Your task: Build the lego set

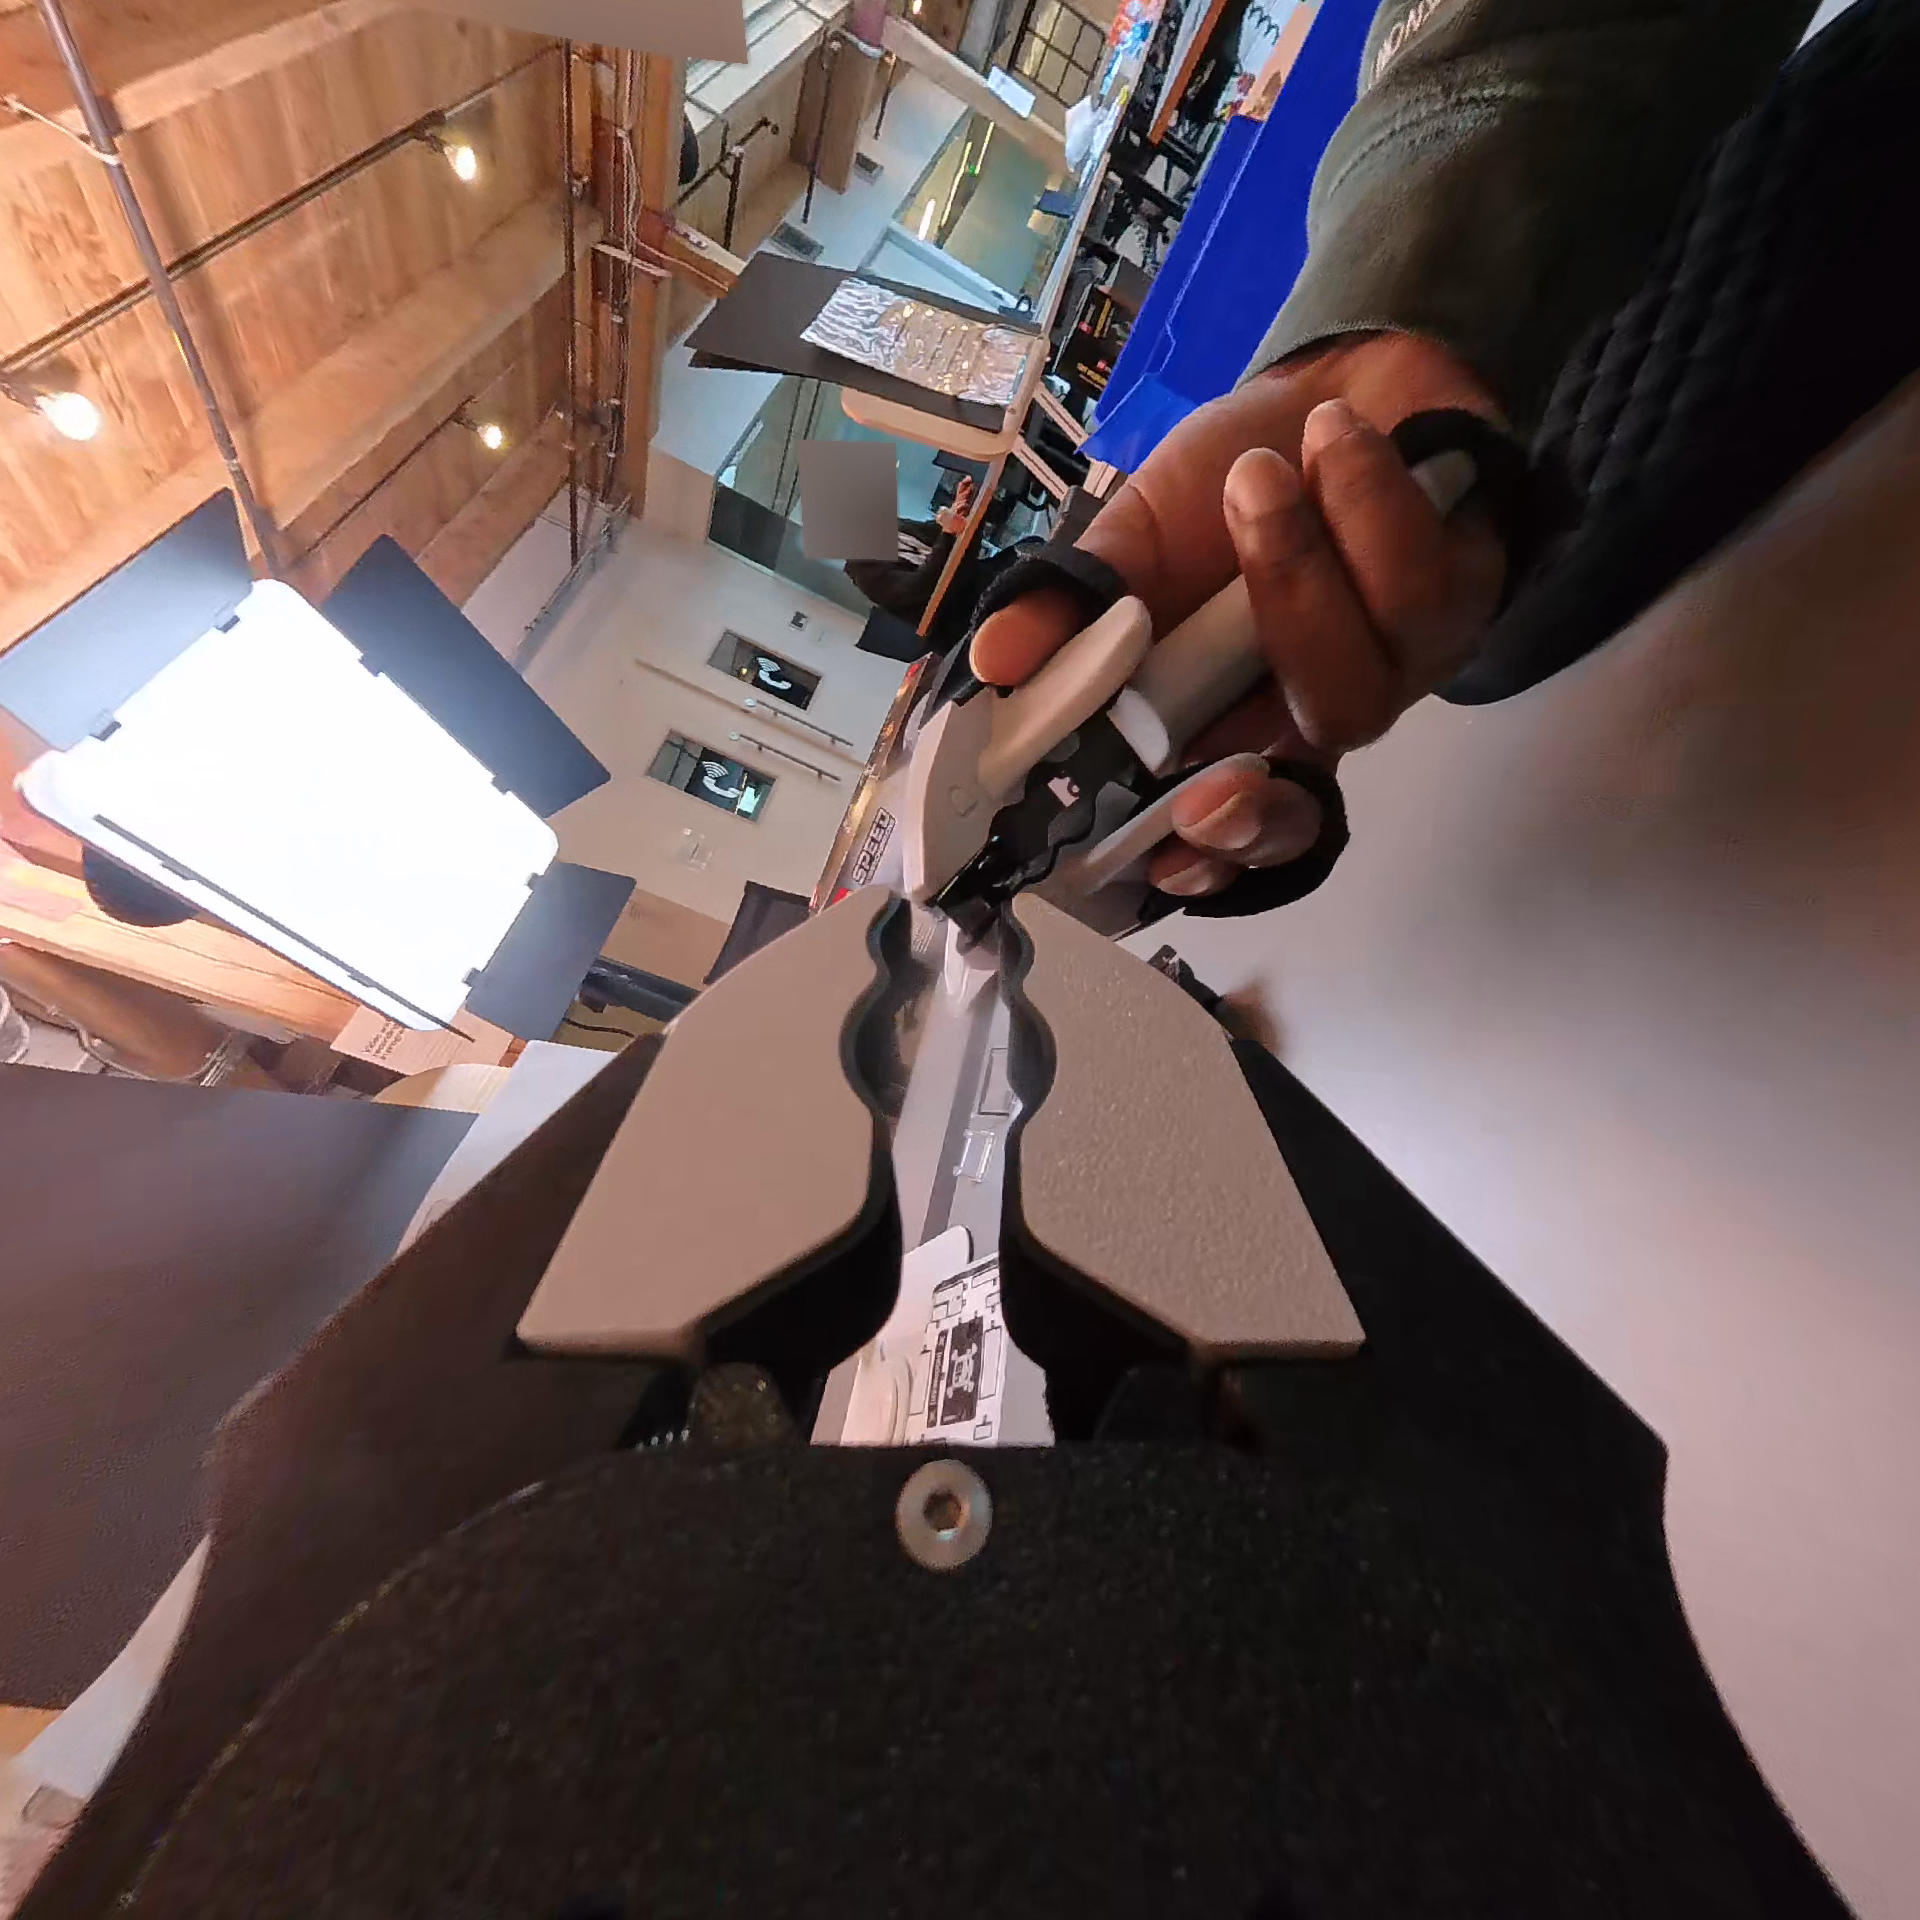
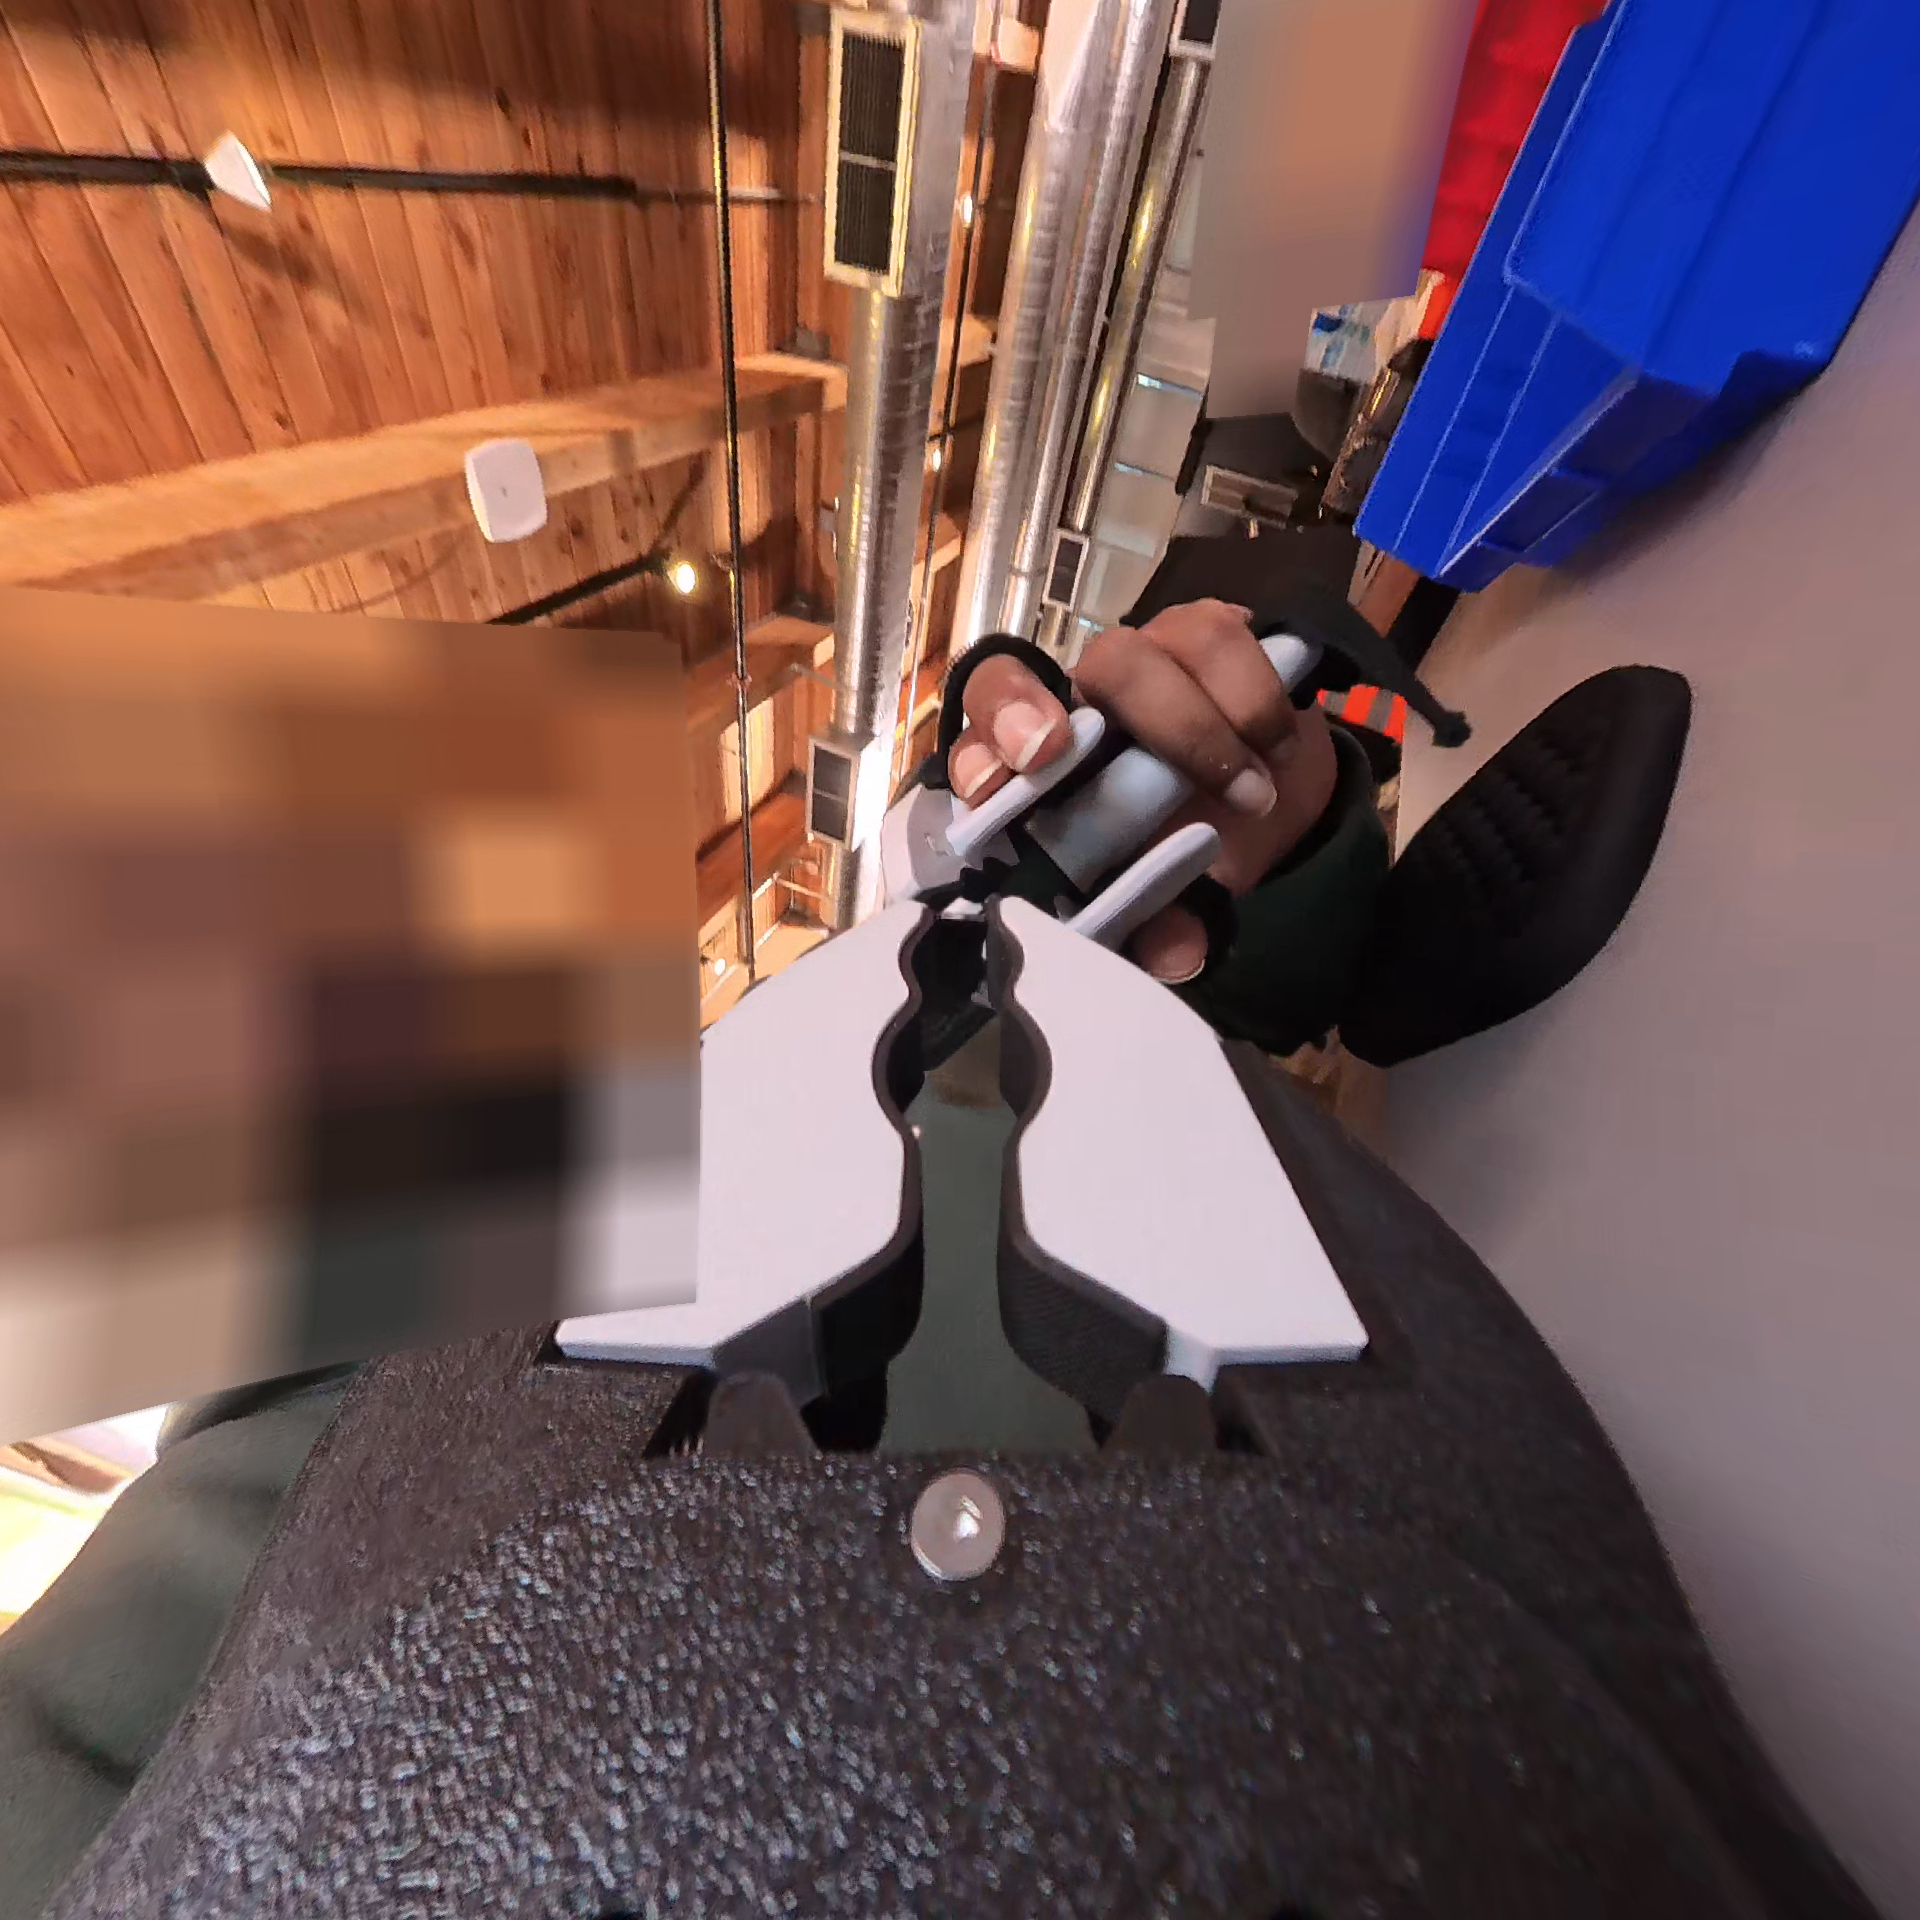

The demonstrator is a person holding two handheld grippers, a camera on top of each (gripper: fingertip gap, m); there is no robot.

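**Operator:** Where is the lego packet, and how does it handle?

**Manual:** The lego packet (image 1: 961, 1049) is a thin, flat item with a printed white sheet. It stands edge-on between the jaws of your left gripper (image 1: 958, 925) and appears to be held off the bench (image 1: 1558, 1091). Treat it as light, limp and easily creased or torn. Take hold at an edge, not across the printed middle.

**Operator:** What is the jaw state?

**Manual:** The left jaws are clamped on the packet. Your right gripper (image 2: 961, 914) meets it tip to tip. Its jaws look pinched on the packet's far edge, but that contact is small and partly hidden.

**Operator:** Are there obstructions?

**Manual:** Nothing lies between the grippers. The blue bins (image 2: 1662, 260) and black chair (image 2: 1507, 862) stand well apart.
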